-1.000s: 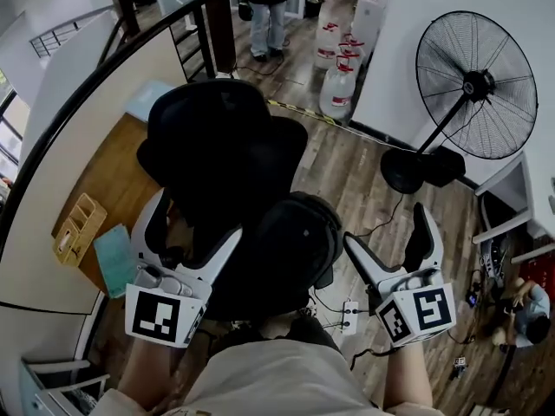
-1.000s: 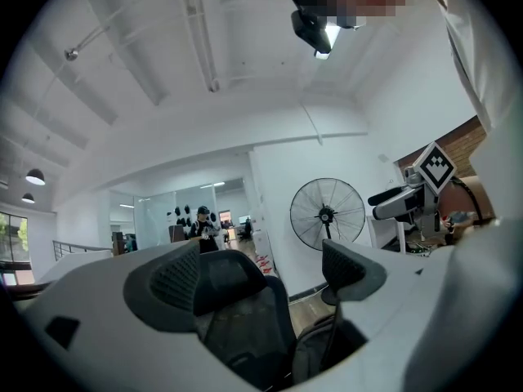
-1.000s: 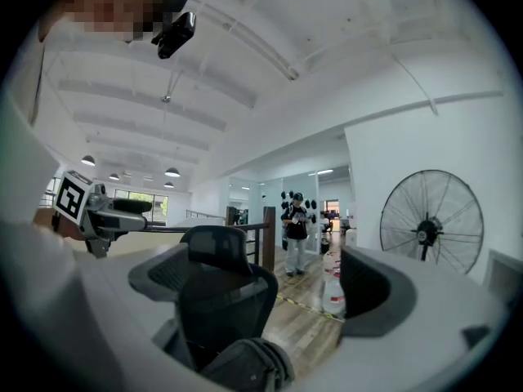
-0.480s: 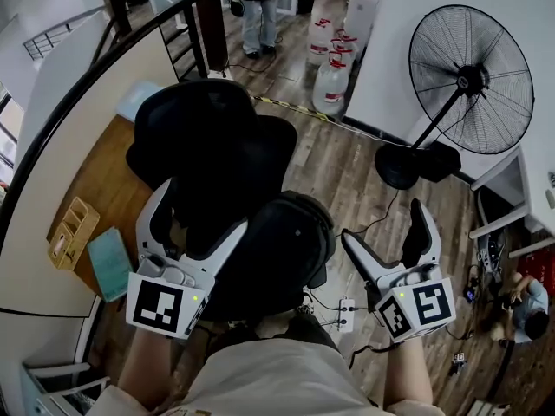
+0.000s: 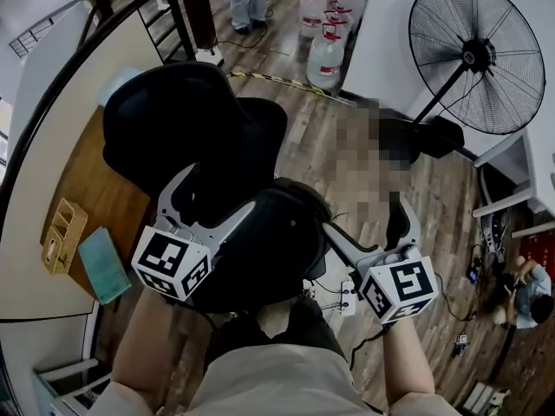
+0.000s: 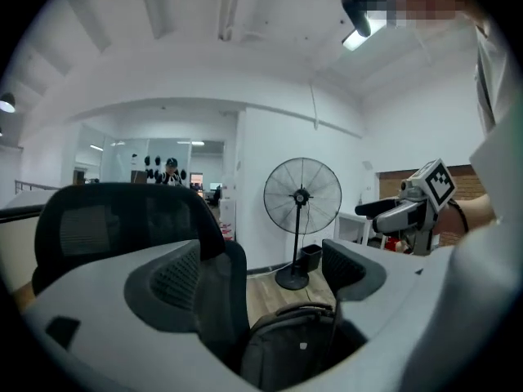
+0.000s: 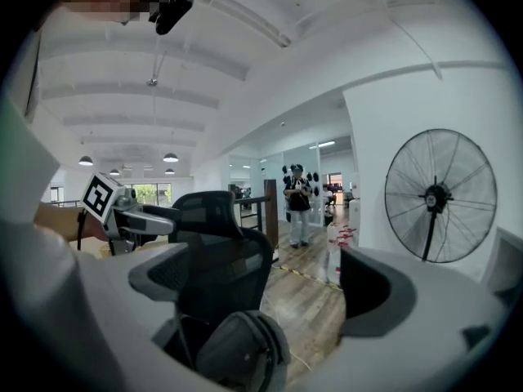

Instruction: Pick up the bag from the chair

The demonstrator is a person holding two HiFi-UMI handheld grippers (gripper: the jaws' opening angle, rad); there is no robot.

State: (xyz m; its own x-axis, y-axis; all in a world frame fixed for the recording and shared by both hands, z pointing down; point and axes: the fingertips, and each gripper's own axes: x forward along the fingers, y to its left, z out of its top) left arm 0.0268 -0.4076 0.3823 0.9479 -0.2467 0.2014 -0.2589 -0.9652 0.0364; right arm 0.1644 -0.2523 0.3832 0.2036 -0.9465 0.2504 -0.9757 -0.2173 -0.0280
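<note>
Head view has the black bag on the chair seat. The left gripper and right gripper flank it, jaws wide apart and empty. Right gripper view shows whole a person beyond the chair, whom the head view cuts to legs. Both grippers have come closer to the chair than a second ago.

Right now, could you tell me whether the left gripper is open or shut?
Open. The left gripper has its jaws standing wide apart, and the bag shows in the gap beyond them, not gripped.
</note>
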